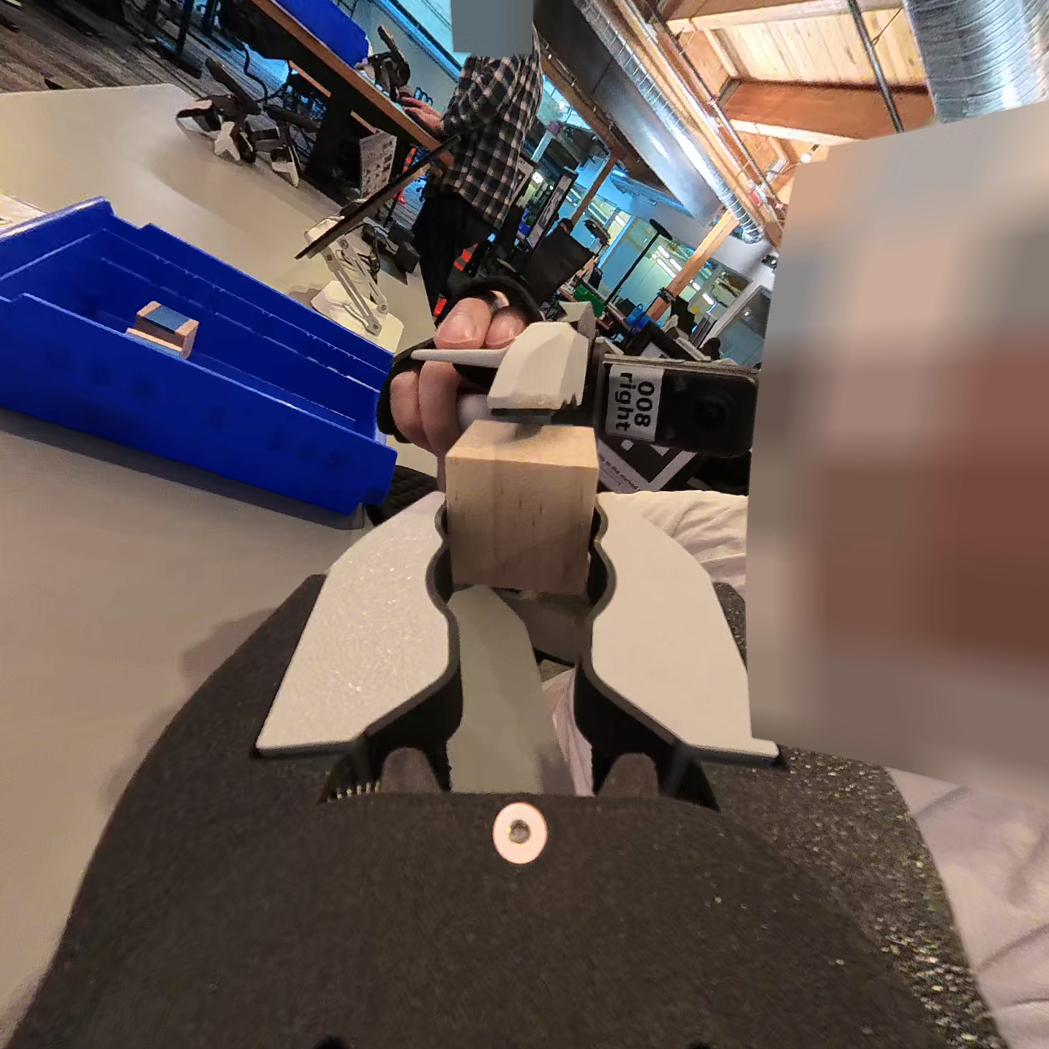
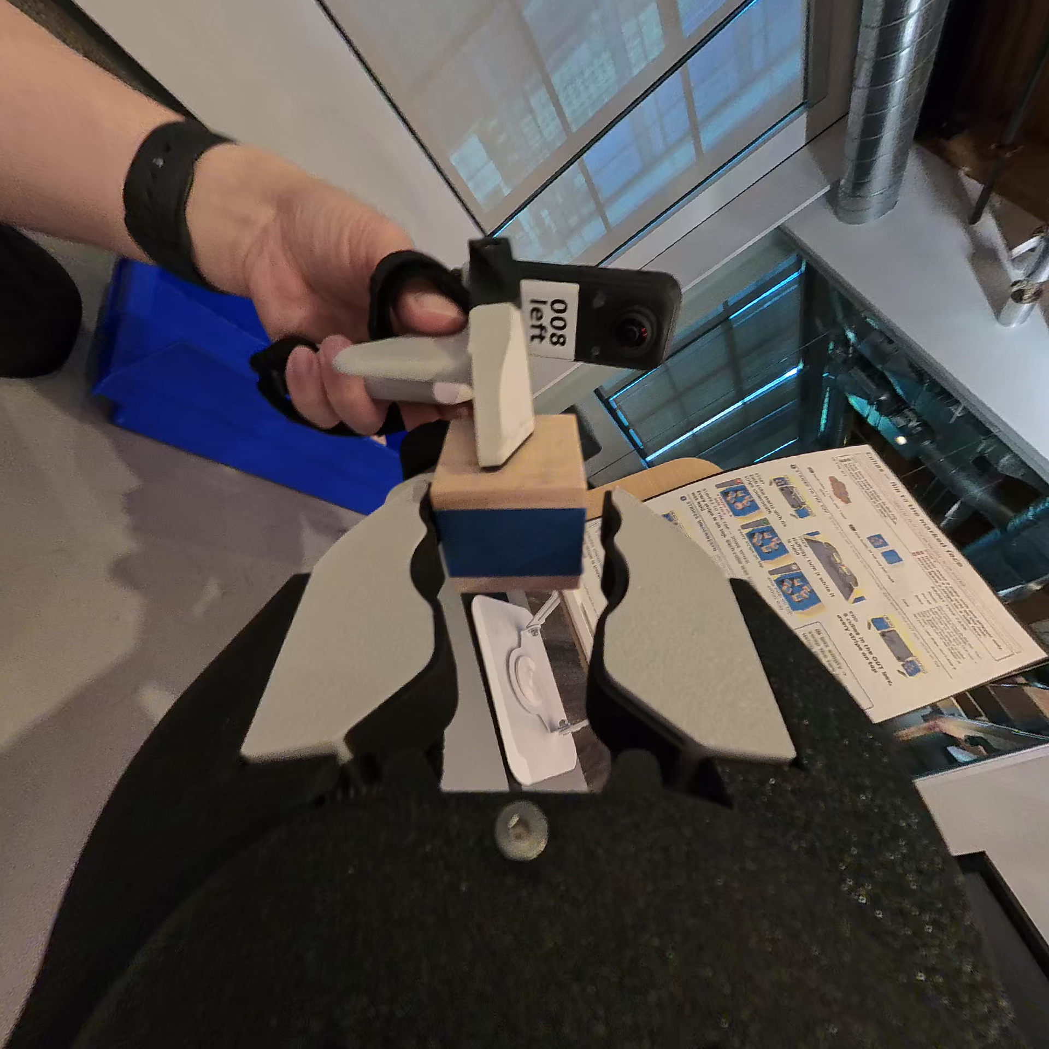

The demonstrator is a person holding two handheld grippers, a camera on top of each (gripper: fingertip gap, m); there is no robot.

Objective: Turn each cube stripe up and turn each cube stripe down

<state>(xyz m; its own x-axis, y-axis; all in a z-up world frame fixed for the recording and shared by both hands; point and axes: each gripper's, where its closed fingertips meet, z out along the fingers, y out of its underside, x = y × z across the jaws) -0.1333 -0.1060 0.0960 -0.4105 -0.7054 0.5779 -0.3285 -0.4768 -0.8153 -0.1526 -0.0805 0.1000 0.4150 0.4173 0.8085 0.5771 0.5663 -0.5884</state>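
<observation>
A wooden cube is held in the air between both grippers, which face each other. My left gripper is shut on its left and right sides. In the right wrist view the cube shows its blue stripe towards that camera. My right gripper stands around it, with the left jaw against the cube and a narrow gap at the right jaw. The left gripper's upper finger presses on the cube's top. A second cube lies stripe up in the blue bin.
The blue bin stands on the pale table to the left; it also shows in the right wrist view. A printed instruction sheet lies to the right. A white lamp base stands behind the bin. A person in a plaid shirt stands beyond.
</observation>
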